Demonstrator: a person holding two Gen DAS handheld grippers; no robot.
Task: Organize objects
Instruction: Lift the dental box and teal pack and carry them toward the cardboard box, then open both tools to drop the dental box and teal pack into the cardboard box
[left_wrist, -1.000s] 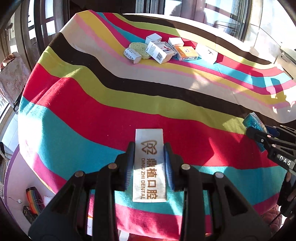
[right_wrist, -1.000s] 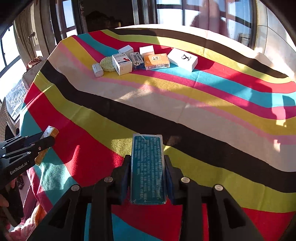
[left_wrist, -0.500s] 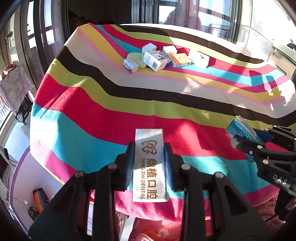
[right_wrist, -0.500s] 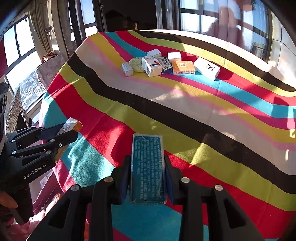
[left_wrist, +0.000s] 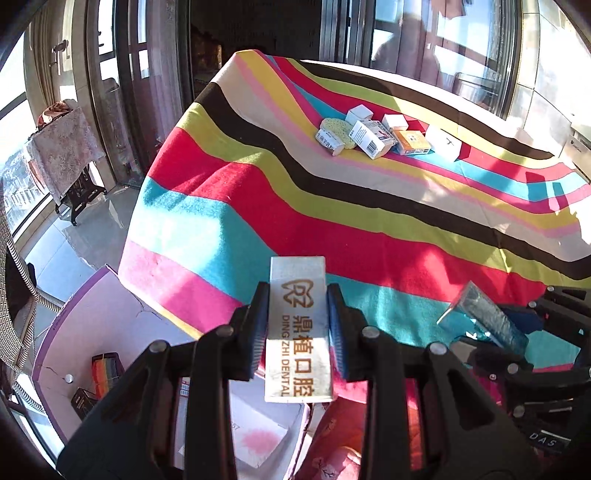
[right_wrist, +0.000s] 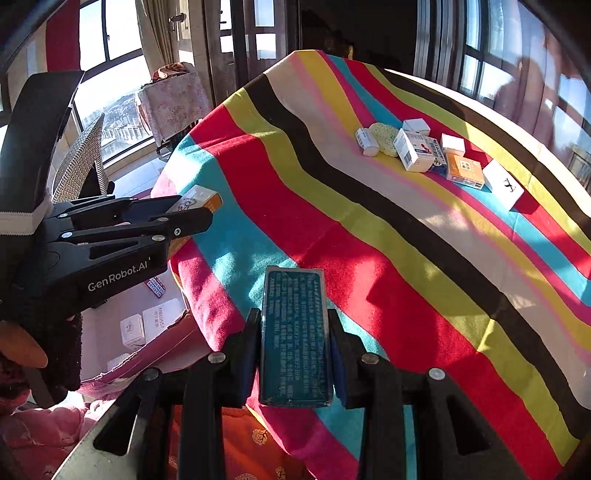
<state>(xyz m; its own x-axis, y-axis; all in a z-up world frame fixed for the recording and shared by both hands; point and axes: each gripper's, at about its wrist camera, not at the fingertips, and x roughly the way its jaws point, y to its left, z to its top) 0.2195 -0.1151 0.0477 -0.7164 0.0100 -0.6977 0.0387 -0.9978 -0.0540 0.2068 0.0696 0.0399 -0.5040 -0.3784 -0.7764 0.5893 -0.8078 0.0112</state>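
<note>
1. Left wrist view: the left gripper (left_wrist: 297, 325) was clenched on a white box (left_wrist: 297, 328) printed with gold lettering, its two pads pressing the box's long sides. The box stood out lengthwise ahead of the jaws, over the near edge of the striped cloth (left_wrist: 332, 206).
2. Far ahead of this gripper and a little to its right, a cluster lay on the cloth: a yellow sponge (left_wrist: 335, 127), small white boxes, an orange box (left_wrist: 410, 141) and a larger white box (left_wrist: 444, 143) at the right end, all close together or touching.
3. Just right of this gripper, the right gripper (left_wrist: 491, 325) reached in from the frame's edge, grasping a teal box (left_wrist: 484, 320) tilted on a slant.
4. Below and left of the left gripper, beyond the cloth's edge, a purple-rimmed carton (left_wrist: 110, 314) sat on the floor with small items inside.
5. Right wrist view: the right gripper (right_wrist: 293, 343) was clamped on the teal box (right_wrist: 293, 332), pads on its long sides, the box pointing forward over the cloth's (right_wrist: 369, 240) near corner.
6. Left of it and slightly ahead, the left gripper (right_wrist: 188, 216) held the white box (right_wrist: 195, 197), of which only the end showed past the black fingers.
7. Far ahead and right of the right gripper lay the same cluster: sponge (right_wrist: 384, 137), orange box (right_wrist: 464, 170) and larger white box (right_wrist: 503, 184).
</note>
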